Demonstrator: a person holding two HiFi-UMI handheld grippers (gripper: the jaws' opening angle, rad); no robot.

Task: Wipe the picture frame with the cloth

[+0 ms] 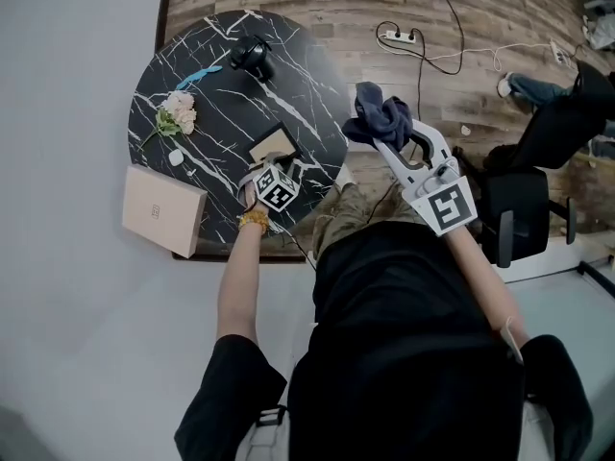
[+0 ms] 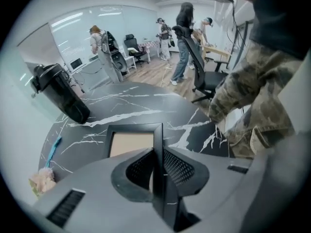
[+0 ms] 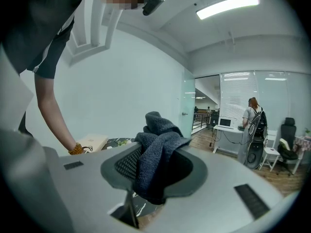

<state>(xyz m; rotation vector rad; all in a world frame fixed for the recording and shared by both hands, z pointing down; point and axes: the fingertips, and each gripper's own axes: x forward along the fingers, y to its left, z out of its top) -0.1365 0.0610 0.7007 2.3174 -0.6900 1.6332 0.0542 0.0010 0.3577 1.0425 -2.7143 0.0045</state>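
A small black picture frame [image 1: 272, 145] with a tan inside lies on the round black marble table [image 1: 211, 176] near its front edge. My left gripper [image 1: 288, 168] points steeply down at it. In the left gripper view the jaws [image 2: 158, 166] are shut on the right-hand bar of the frame [image 2: 131, 142], with both pads against that bar. My right gripper [image 1: 386, 142] is held up off the table's right side, above the wood floor. It is shut on a bunched dark blue cloth [image 1: 378, 116], which hangs out of the jaws [image 3: 155, 174] as folds [image 3: 158, 147].
On the table stand a black jug [image 1: 255, 56], a blue utensil [image 1: 202, 73], a pale flower [image 1: 176, 113] and a beige box [image 1: 163, 209] that overhangs the left rim. A black office chair [image 1: 524, 209] and a power strip with cables [image 1: 402, 36] are on the floor at the right.
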